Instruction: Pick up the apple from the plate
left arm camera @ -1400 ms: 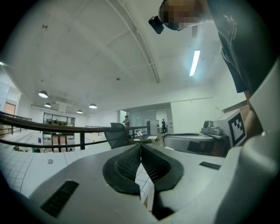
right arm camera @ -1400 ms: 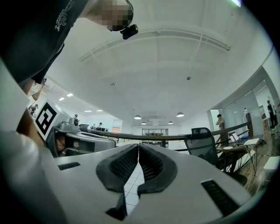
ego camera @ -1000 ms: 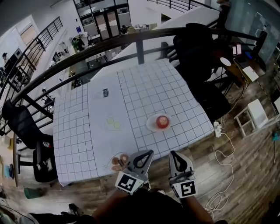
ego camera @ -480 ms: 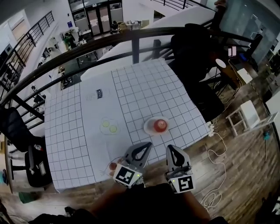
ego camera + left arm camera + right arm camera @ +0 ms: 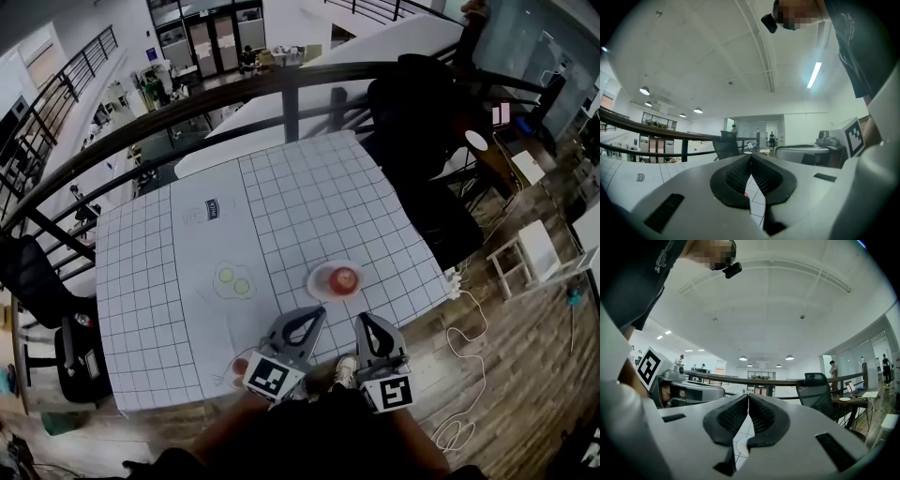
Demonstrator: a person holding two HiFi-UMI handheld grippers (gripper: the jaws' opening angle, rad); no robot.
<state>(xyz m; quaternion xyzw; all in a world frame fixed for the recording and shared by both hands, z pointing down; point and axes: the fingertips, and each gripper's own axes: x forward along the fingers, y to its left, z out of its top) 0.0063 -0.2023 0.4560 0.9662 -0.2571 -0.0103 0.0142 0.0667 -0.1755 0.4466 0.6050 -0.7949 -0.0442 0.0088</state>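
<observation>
Lying ungrasped on the plate [image 5: 318,280], the apple [image 5: 346,277] awaits the left gripper [image 5: 317,315] and right gripper [image 5: 365,321], both closed and empty at the table's [image 5: 309,197] near edge.

The left gripper [image 5: 320,311] and right gripper [image 5: 361,320] now reach farther over the desk [image 5: 309,202] edge, so the apple [image 5: 345,278] on its plate [image 5: 319,282] lies closer ahead of their tips.
</observation>
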